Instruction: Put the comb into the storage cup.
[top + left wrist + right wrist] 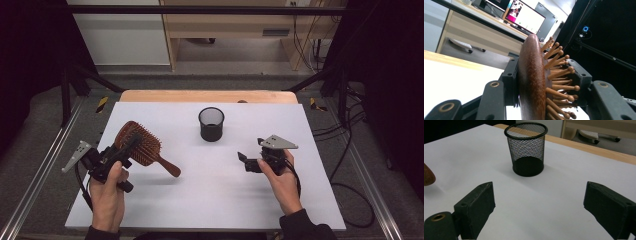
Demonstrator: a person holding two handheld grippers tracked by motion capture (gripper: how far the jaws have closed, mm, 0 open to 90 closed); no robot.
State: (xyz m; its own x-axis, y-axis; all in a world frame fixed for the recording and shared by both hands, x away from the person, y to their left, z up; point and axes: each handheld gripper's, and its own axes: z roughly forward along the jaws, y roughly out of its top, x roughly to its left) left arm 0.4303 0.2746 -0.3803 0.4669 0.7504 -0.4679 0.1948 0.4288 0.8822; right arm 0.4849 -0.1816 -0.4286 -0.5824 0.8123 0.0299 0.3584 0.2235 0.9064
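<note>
Between left hand-held gripper [536, 100] jaws, hairbrush [534, 82] handle hidden

Brown wooden hairbrush [138, 143], raised, handle right

I am working in a lab or office set up for recording: my white-topped wooden table [210, 200] sits inside a black metal frame [200, 9] with loose black cables [350, 145] on the grey floor. Beyond it stand a pale wooden desk [225, 25] and a lit computer monitor [525, 16].
</note>
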